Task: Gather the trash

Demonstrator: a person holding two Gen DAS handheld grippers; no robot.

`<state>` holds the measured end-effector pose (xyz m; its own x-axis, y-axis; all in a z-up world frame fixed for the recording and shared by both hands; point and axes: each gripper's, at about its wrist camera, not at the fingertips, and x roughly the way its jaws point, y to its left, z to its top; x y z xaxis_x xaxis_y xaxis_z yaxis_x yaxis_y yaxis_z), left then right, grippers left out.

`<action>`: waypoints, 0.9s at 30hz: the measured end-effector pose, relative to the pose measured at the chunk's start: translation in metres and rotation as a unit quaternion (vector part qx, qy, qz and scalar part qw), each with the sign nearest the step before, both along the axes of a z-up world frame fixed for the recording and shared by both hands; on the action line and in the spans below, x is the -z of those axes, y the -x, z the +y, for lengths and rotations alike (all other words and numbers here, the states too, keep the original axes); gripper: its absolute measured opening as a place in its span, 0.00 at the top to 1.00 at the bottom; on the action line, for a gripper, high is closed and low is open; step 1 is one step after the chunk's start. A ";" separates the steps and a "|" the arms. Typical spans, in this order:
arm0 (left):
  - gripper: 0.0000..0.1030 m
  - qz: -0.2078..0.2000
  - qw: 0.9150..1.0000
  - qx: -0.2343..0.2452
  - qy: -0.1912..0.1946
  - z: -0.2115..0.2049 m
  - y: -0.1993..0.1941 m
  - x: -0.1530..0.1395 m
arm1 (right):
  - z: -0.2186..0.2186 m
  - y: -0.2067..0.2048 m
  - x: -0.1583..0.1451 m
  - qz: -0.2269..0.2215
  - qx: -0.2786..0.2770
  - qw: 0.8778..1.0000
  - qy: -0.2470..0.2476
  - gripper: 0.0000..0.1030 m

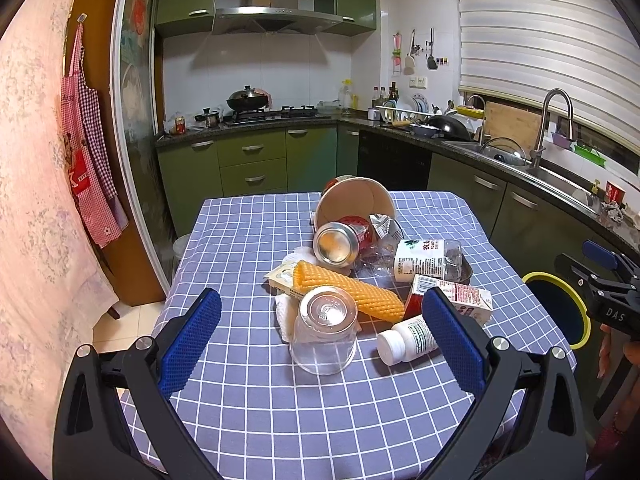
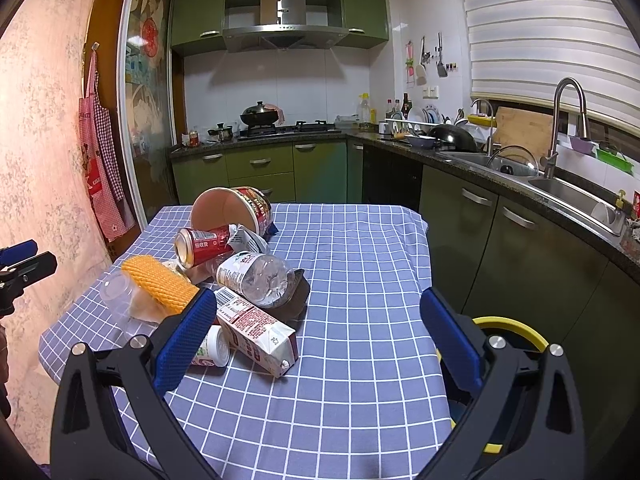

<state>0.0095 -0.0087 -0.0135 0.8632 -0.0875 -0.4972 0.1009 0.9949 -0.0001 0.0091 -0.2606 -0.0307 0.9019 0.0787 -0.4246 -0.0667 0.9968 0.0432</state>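
Note:
A heap of trash lies on the blue checked tablecloth (image 1: pixel 248 400): a clear plastic cup (image 1: pixel 324 328) on its side, a yellow foam net (image 1: pixel 348 292), a white pill bottle (image 1: pixel 400 342), a milk carton (image 1: pixel 464 298), a crushed water bottle (image 1: pixel 428 260), a red can (image 1: pixel 344 240) and a tipped paper bowl (image 1: pixel 356 204). My left gripper (image 1: pixel 322 296) is open just in front of the cup, holding nothing. My right gripper (image 2: pixel 318 296) is open over the cloth, right of the carton (image 2: pixel 256 328) and bottle (image 2: pixel 256 276), also holding nothing.
A dark bin with a yellow rim (image 1: pixel 580 308) stands beside the table's right edge, partly under my right gripper; the rim (image 2: pixel 516 326) shows there too. Green cabinets (image 2: pixel 500 240) and a sink (image 2: pixel 560 188) run along the right. A pink apron (image 1: pixel 90 152) hangs at left.

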 end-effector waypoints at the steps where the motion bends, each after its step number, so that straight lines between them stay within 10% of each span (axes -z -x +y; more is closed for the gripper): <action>1: 0.03 0.000 1.000 0.000 0.000 0.000 0.000 0.000 | 0.000 0.000 0.000 0.000 0.000 1.000 0.000 0.06; 27: 0.03 0.016 1.000 -0.003 -0.003 0.001 -0.014 0.013 | 0.018 -0.037 -0.006 0.009 -0.042 0.999 0.033 0.06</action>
